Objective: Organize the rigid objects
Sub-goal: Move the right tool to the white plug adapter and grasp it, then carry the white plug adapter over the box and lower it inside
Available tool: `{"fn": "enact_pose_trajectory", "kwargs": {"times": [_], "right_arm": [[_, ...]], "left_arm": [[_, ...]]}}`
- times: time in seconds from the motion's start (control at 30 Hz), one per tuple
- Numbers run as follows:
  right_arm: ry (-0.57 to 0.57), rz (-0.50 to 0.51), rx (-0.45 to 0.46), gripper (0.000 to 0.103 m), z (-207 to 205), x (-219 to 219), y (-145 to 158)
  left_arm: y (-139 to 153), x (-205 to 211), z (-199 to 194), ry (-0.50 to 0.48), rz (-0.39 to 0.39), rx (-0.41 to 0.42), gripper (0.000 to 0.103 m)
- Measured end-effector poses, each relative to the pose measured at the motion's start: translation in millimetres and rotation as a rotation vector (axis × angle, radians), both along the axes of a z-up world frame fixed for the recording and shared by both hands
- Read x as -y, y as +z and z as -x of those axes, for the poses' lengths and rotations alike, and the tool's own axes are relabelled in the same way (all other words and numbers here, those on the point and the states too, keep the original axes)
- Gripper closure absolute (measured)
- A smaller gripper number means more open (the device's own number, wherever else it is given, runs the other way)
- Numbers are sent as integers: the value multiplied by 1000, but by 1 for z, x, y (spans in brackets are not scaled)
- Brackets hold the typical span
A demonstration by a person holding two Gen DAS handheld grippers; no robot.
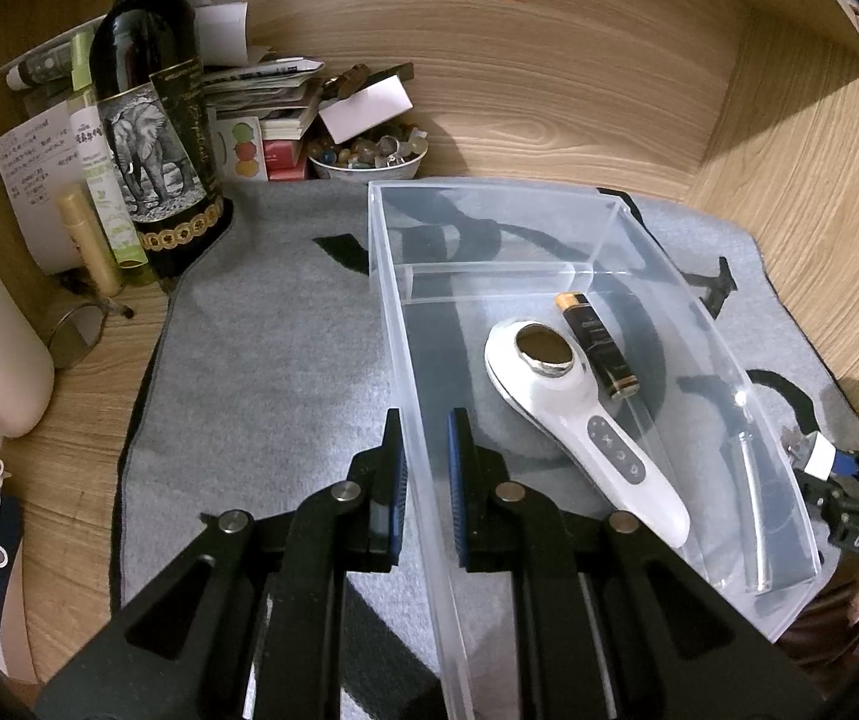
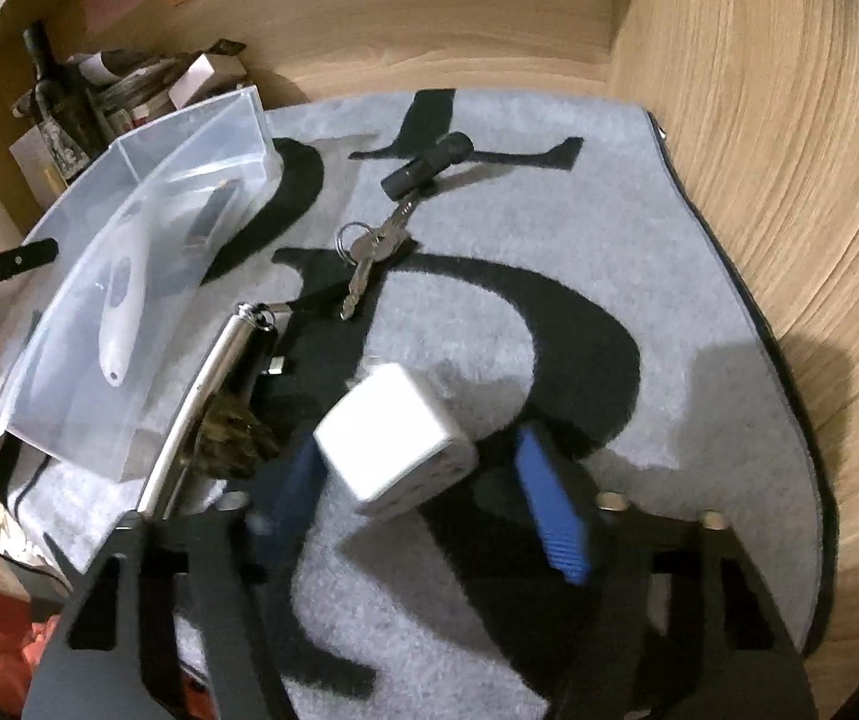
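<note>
Left gripper pinching the near wall of the clear box, fingers tight on it. Inside the box: a white wand and a dark battery, side by side. Right gripper beside the box, blue fingers part open around a white cube; cannot tell if squeezing it. Beyond the cube on the grey mat: keys and a small black torch. Between box and cube: a silver tube.

clear bin: 1 | battery: 1 | keys: 2 | white cube: 1
</note>
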State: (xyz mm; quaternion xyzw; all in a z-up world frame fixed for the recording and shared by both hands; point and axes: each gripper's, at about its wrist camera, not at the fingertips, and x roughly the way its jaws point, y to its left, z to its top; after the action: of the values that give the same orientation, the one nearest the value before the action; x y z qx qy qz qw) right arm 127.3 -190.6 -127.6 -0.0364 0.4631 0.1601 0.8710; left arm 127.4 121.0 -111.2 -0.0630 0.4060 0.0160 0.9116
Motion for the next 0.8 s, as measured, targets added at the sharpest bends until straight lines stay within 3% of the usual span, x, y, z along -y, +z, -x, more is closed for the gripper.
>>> {"fn": "enact_pose_trajectory", "kwargs": {"times": [0.27, 0.4, 0.8], "right_arm": [[-1, -5, 50, 58, -4, -4, 10], [12, 3, 105, 62, -5, -11, 24], [62, -7, 228, 62, -15, -34, 63]], "left_arm": [[0, 1, 0, 0, -1, -1, 91], [0, -1, 1, -1, 1, 0, 91], [0, 1, 0, -1, 3, -1, 91]]}}
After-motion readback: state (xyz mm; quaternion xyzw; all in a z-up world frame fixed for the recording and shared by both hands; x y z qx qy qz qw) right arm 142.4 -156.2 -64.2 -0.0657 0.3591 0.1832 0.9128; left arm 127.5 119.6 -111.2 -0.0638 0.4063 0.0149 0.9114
